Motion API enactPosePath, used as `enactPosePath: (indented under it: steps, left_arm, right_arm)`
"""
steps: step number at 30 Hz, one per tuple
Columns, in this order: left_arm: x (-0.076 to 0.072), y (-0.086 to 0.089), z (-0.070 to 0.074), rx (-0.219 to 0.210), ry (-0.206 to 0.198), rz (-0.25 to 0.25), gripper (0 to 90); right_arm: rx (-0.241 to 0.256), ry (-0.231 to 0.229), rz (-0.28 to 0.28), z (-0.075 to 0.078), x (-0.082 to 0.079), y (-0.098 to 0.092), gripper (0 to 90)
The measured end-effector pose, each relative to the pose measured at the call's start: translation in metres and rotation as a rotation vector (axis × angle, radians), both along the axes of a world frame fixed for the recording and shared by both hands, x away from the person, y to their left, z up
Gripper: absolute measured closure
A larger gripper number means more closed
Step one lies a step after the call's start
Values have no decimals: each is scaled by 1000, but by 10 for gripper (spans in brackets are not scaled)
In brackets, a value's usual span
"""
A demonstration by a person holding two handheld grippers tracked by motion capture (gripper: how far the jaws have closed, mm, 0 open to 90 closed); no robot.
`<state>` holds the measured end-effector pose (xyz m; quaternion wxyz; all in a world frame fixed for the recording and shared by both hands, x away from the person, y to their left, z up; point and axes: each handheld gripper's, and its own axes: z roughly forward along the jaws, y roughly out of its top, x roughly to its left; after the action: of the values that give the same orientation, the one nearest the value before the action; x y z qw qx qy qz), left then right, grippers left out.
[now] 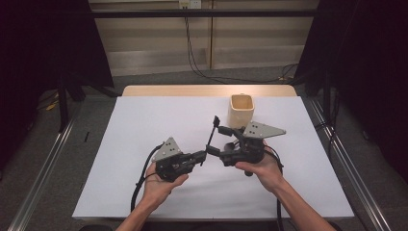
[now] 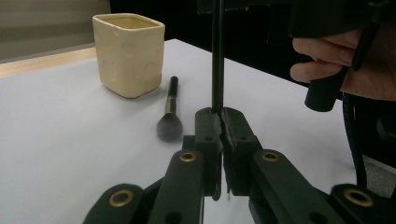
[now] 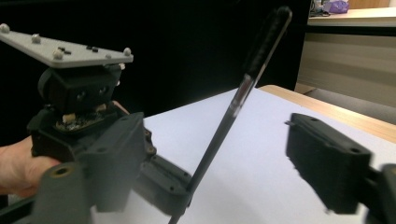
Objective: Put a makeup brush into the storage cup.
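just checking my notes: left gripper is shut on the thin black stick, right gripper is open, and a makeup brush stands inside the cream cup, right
Not quite. The makeup brush lies flat on the table beside the cream cup, as the left gripper view shows. The rest holds: the left gripper is shut on the thin black stick and the right gripper is open.

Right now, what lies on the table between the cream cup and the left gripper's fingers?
A makeup brush lies there, beside the cup, bristles toward the left gripper. The left gripper view shows it.
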<state>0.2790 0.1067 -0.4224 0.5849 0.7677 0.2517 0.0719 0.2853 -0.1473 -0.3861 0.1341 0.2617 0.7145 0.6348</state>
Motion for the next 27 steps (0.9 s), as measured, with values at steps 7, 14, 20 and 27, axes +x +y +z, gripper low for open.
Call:
enactPosePath:
  steps: [7, 14, 20, 27]
  left_arm:
    - [0, 1, -3, 3, 0, 0, 858]
    - [-2, -2, -8, 18, 3, -17, 858]
    - [-2, -2, -10, 30, 3, -14, 858]
    - [-3, -3, -11, 30, -4, -19, 858]
  right_arm:
    - [-3, 20, 1, -5, 3, 3, 427]
    - [19, 26, 16, -6, 2, 5, 609]
    - [34, 58, 16, -9, 5, 2, 754]
    - [46, 74, 17, -10, 7, 1, 827]
